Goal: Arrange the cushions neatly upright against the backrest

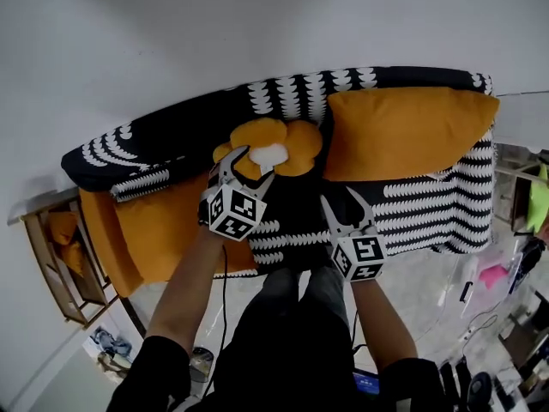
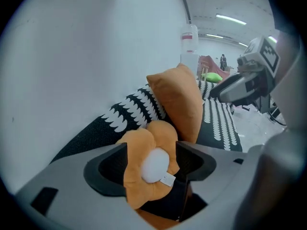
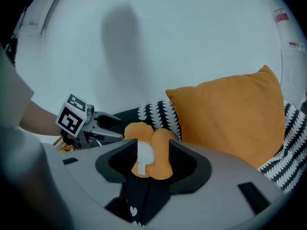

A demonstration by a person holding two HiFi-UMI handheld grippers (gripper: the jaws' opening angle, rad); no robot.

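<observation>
We note the right gripper (image 1: 343,202) released and empty over the front edge of the sofa seat (image 1: 429,200), likely on standby. The left gripper (image 1: 249,168), jaws apart, frames the flower cushion (image 1: 292,142) without pressing. We judge the flower cushion placed. It leans mid-backrest (image 1: 283,97), beside the upright square cushion (image 1: 403,131) at the right end.

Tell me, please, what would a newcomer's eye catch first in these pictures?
First, the flower-shaped orange cushion with a white centre, in the middle of the black-and-white sofa, with the left gripper, fingers apart, at its lower edge. Next, the big orange cushion standing upright against the backrest, on the right in the head view. Another orange cushion lies flat at the sofa's left end.
</observation>
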